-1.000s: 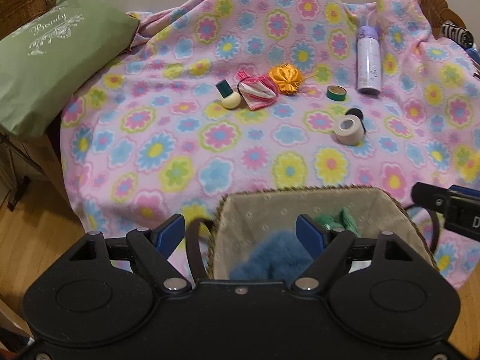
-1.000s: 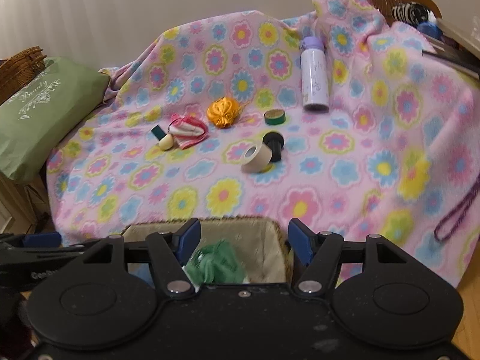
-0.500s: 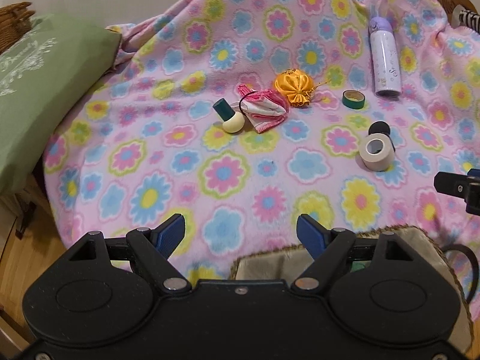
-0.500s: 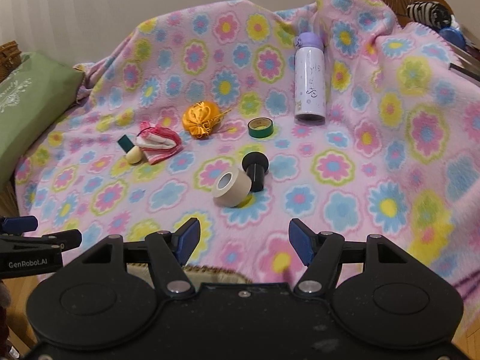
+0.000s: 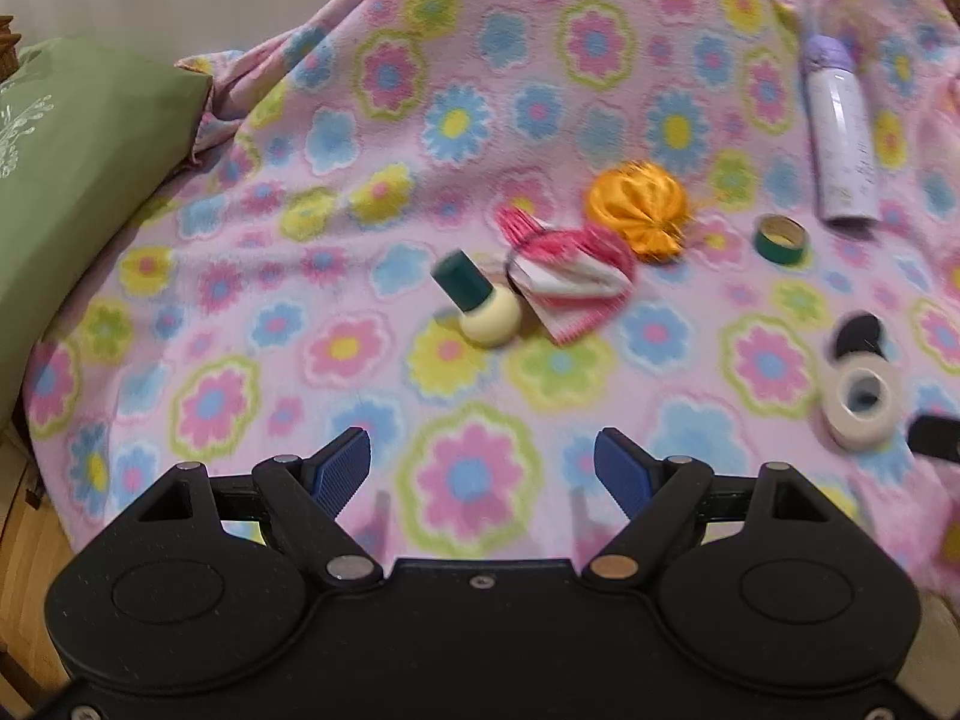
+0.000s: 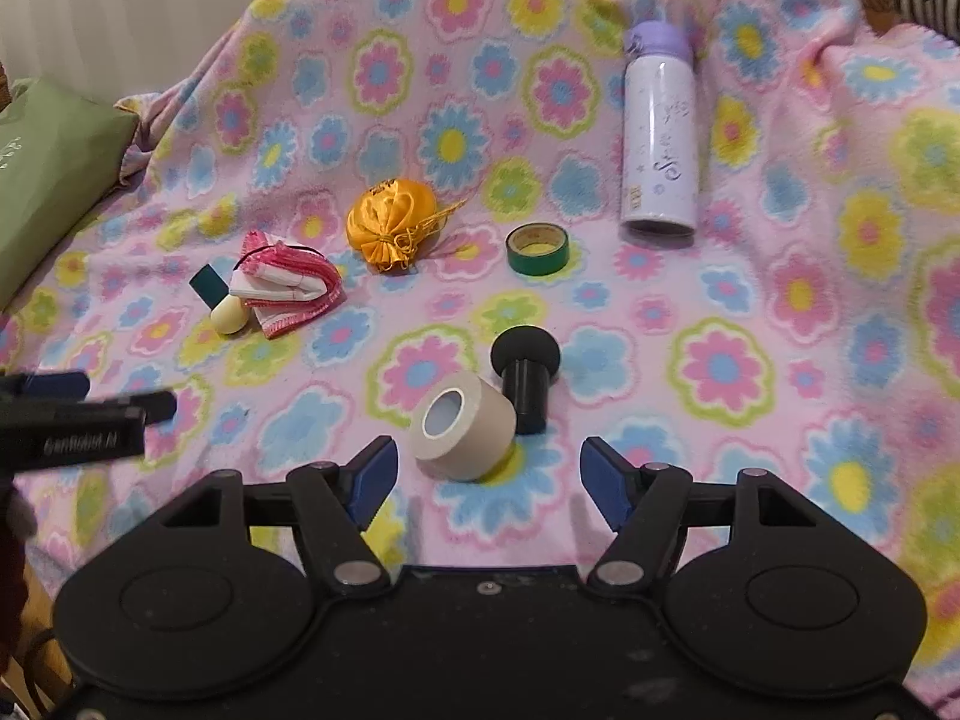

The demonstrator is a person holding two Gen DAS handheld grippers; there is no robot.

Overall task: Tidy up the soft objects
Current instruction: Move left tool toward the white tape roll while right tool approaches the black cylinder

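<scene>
Nearest the lens, left gripper (image 5: pixel 482 467) spread wide with nothing between its blue-padded fingers (image 5: pixel 342 468), hovering above the near edge of the pink fleece blanket with a multicoloured flower print (image 5: pixel 468 480). Right gripper (image 6: pixel 487 477) likewise gaping and empty over the same near edge, its blue pads (image 6: pixel 375 474) flanking bare blanket.

Just ahead of the right gripper, a beige roll of tape (image 6: pixel 462 433) lying on its side, touching a black mushroom-shaped knob (image 6: pixel 525 375) directly behind it. Off toward the left edge in the right wrist view, a blurred black bar of the left gripper reaching in.

Farther out, near the blanket's middle, a cream ball-shaped bottle with a dark teal cap (image 5: pixel 480 300) lying tilted, touching the folded pink-and-white striped cloth pouch (image 5: pixel 567 273) on its right. Just behind that pouch, toward the far side, a gathered orange satin drawstring pouch (image 5: pixel 639 210) with gold cord. To the right of it, apart, a small green roll of tape (image 6: pixel 537 249) lying flat.

Beyond, toward the far right corner, a white cylindrical bottle with a lilac cap (image 6: pixel 660 132) standing upright. At the left edge, a green fabric cushion with white printing (image 5: pixel 72 180) resting against the blanket. Left wrist view somewhat blurred.
</scene>
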